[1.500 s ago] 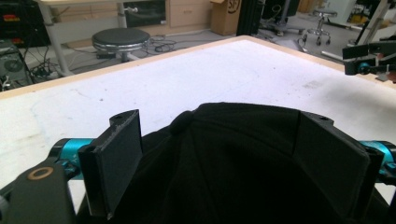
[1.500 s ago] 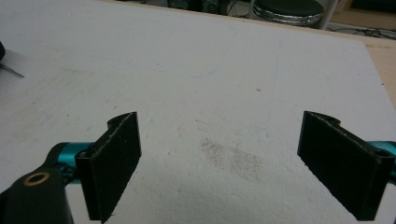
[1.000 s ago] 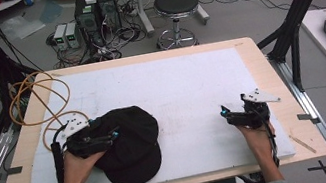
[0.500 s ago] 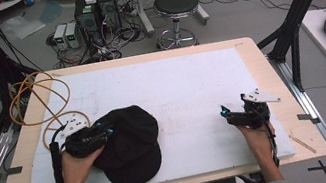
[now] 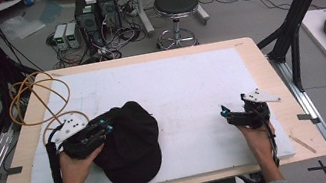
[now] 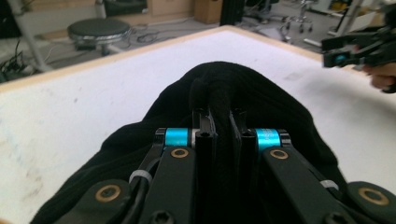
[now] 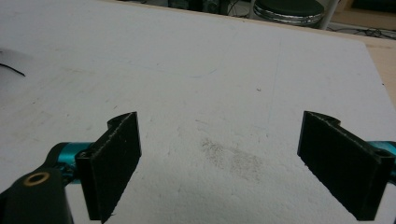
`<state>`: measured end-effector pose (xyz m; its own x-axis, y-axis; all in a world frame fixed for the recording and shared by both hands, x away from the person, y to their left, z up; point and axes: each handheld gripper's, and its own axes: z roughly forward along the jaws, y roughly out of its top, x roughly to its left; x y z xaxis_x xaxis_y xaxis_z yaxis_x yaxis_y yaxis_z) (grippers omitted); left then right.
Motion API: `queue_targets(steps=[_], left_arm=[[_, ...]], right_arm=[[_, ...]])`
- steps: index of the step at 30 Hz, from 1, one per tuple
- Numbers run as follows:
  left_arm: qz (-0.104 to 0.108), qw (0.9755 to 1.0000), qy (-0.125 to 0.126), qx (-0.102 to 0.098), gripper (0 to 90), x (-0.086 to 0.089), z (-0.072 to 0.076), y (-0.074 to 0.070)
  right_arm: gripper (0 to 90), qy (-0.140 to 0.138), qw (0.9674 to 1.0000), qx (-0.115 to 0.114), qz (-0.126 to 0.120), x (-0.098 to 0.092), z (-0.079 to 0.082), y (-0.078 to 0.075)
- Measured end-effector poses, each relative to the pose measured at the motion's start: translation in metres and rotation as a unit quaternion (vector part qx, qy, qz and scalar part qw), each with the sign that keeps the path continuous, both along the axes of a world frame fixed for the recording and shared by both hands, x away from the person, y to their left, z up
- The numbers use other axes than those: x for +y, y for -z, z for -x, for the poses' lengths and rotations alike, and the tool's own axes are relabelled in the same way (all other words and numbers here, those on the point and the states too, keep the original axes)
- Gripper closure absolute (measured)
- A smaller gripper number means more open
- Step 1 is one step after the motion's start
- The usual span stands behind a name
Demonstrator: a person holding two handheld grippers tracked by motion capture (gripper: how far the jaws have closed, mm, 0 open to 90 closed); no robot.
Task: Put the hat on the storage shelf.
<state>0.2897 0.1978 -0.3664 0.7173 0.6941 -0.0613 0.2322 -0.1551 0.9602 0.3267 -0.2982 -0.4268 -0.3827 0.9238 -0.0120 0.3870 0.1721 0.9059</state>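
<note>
A black cap (image 5: 133, 147) lies on the white board (image 5: 175, 84) at the front left. My left gripper (image 5: 105, 127) reaches onto its left side from the person's left hand. Its jaws have just been closing and now pinch a raised fold of the cap's fabric (image 6: 212, 93); the left gripper (image 6: 223, 121) is shut on it. My right gripper (image 5: 224, 111) rests near the board's front right, well apart from the cap. In the right gripper view, the right gripper (image 7: 219, 158) stands open over bare board. It also appears far off as the right gripper (image 6: 338, 53).
An orange cable coil (image 5: 36, 101) lies at the table's left edge. Behind the table stand a round stool (image 5: 176, 5) and boxes with cables (image 5: 96, 12) on the floor. Black frame posts (image 5: 293, 33) rise at the right.
The left gripper's jaws closed on the cap's left side and rose a little, bunching the fabric up. The right gripper stayed where it was.
</note>
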Motion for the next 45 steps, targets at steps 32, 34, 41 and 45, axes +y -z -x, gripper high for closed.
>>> queue_targets(steps=[32, 34, 41, 45], left_arm=[[0.010, 0.9955, 0.031, -0.089, 83.2, -0.004, 0.016, -0.089], [0.012, 0.9949, 0.025, -0.097, 83.2, 0.000, 0.015, -0.100], [0.014, 0.9931, 0.013, -0.116, 83.2, 0.007, 0.015, -0.118], [0.016, 0.9924, 0.010, -0.121, 83.2, 0.011, 0.012, -0.126]], right_arm=[[13.2, 0.001, 1.0000, 0.004, -0.006, -0.001, 0.000, 0.000], [13.1, 0.001, 1.0000, 0.005, -0.006, -0.002, -0.001, 0.000], [13.2, 0.001, 1.0000, 0.001, -0.005, -0.002, -0.001, 0.000], [13.2, 0.000, 1.0000, 0.001, -0.005, -0.002, -0.001, 0.000]])
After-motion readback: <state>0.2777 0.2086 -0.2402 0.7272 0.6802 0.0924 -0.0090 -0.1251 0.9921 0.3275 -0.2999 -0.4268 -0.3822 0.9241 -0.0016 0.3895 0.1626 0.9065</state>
